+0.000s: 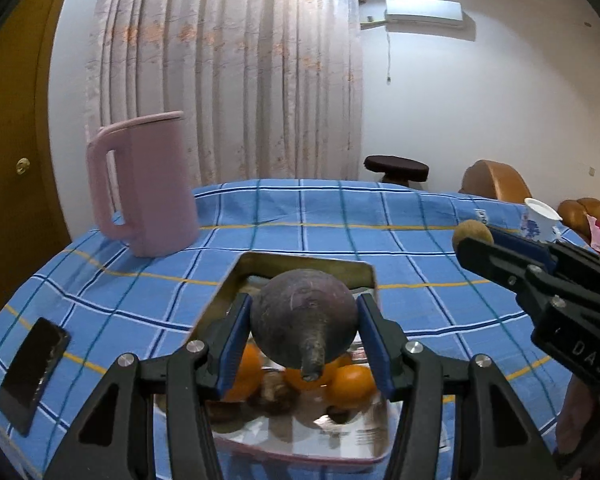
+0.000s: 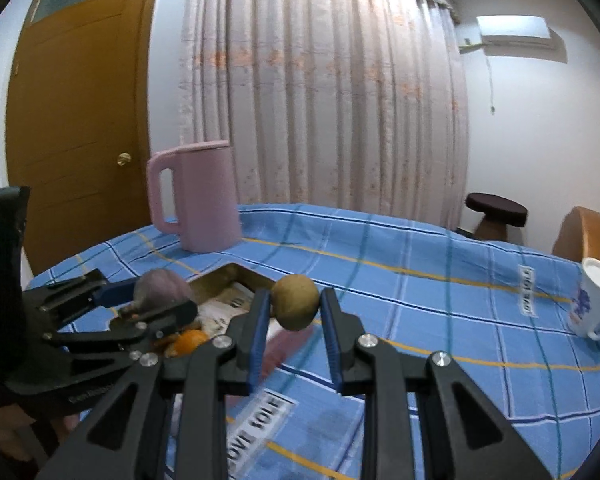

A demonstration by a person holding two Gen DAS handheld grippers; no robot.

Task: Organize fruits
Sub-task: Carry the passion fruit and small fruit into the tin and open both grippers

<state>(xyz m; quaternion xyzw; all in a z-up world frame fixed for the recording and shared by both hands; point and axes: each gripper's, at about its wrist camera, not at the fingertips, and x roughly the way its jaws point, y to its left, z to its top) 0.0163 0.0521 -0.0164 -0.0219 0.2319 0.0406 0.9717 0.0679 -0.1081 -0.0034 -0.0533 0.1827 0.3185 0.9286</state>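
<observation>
My left gripper (image 1: 304,320) is shut on a dark purple round fruit (image 1: 304,316) with a stub stem, held above a metal tray (image 1: 300,266). The tray holds oranges (image 1: 352,384) and some dark fruits. My right gripper (image 2: 294,306) is shut on a brown kiwi (image 2: 295,307), held above the blue checked tablecloth just right of the tray (image 2: 220,276). In the left wrist view the right gripper (image 1: 470,240) with the kiwi (image 1: 473,235) is at the right. In the right wrist view the left gripper (image 2: 156,300) with the purple fruit (image 2: 162,290) is at the left over the tray.
A pink jug (image 1: 144,188) stands at the table's back left. A black phone (image 1: 32,372) lies at the left edge. A white cup with blue print (image 2: 592,304) stands at the right. A stool (image 1: 396,168) and brown chairs (image 1: 496,180) are behind the table.
</observation>
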